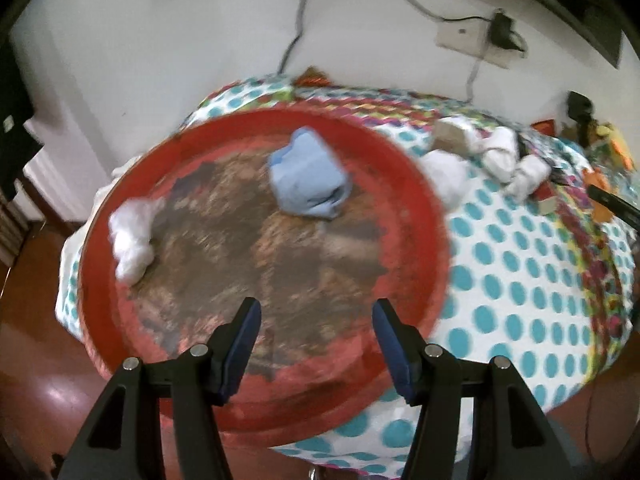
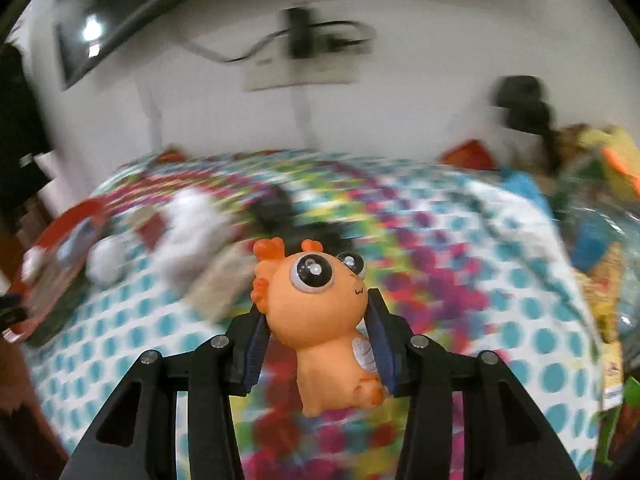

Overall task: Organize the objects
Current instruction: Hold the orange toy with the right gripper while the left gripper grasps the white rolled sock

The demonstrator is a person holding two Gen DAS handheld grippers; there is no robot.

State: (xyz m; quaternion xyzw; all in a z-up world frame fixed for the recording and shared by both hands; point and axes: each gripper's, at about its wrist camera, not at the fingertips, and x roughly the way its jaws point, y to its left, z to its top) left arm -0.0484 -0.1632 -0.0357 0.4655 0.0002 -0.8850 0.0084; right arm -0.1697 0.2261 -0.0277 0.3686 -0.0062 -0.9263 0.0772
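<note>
My left gripper (image 1: 316, 308) is open and empty above the near part of a round red tray (image 1: 424, 196) with a brown centre. On the tray lie a blue cloth bundle (image 1: 308, 180) at the back and a white cloth bundle (image 1: 132, 236) at the left. My right gripper (image 2: 316, 300) is shut on an orange big-eyed toy figure (image 2: 320, 320), held above the colourful spotted tablecloth (image 2: 520, 300). The red tray (image 2: 52, 240) shows blurred at the far left of the right wrist view.
Several white cloth bundles (image 1: 500, 156) and a small box (image 1: 452, 136) lie right of the tray on the spotted tablecloth (image 1: 520, 280). A pile of colourful packets (image 2: 600, 240) sits at the table's right. A white wall with cables and a socket (image 1: 468, 36) stands behind.
</note>
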